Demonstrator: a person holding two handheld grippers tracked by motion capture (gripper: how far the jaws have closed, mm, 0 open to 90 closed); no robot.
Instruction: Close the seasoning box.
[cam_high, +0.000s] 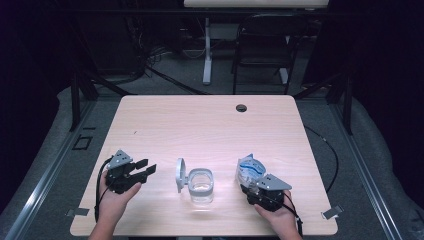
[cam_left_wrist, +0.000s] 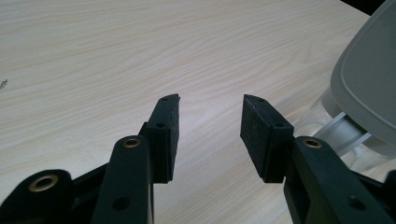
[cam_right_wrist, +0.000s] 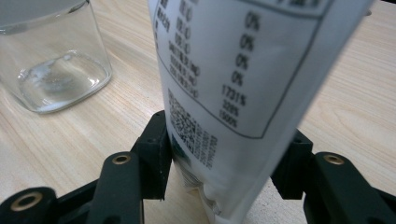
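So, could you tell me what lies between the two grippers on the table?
In the high view, a clear glass jar with its grey lid open.

A lab or studio workspace — a pale wood-grain table (cam_high: 210, 125) with a cable hole (cam_high: 241, 107) at twelve o'clock stands on grey floor. Beyond it, dark surroundings hold black frame struts (cam_high: 76, 95), loose cables (cam_high: 150, 67), a folding chair (cam_high: 262, 50) and a second desk's white leg (cam_high: 207, 55).

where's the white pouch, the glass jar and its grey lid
white pouch (cam_right_wrist: 243, 70): right gripper view, on its printed label panel
glass jar (cam_high: 201, 186): high view, on its clear body
grey lid (cam_left_wrist: 373, 79): left gripper view, on its flat face
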